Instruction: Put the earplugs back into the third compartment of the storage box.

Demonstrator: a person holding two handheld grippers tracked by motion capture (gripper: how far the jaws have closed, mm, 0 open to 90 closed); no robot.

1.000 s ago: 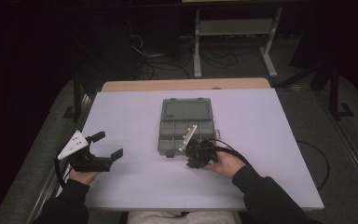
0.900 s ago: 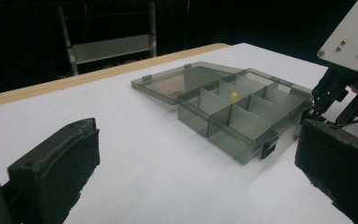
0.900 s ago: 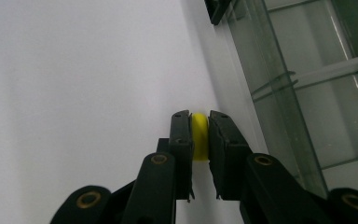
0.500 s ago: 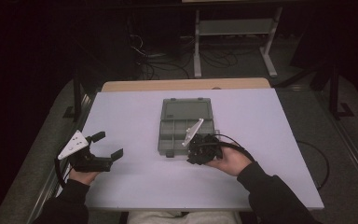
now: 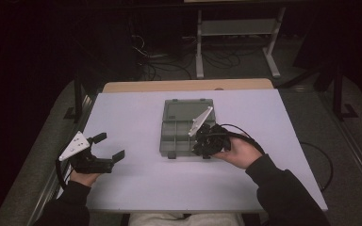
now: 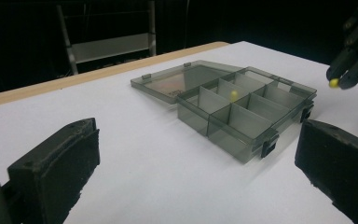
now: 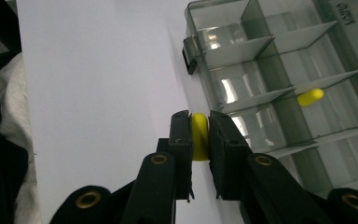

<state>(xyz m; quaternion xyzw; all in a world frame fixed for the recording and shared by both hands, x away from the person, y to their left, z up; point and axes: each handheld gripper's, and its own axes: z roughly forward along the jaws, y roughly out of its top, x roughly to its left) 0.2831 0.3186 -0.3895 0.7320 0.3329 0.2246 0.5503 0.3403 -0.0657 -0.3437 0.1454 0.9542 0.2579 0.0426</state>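
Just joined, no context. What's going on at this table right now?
A person works at a white table with a gripper in each hand. The right gripper is shut on a small yellow piece, held beside the near edge of an open grey compartment box. Another yellow piece already lies in one compartment. The left gripper sits open and idle at the table's left side, holding nothing. It looks like small parts are being sorted into the box.

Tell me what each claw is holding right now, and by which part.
The right claw pinches a small yellow earplug across its middle, beside the open box. The left claw is open and holds nothing.
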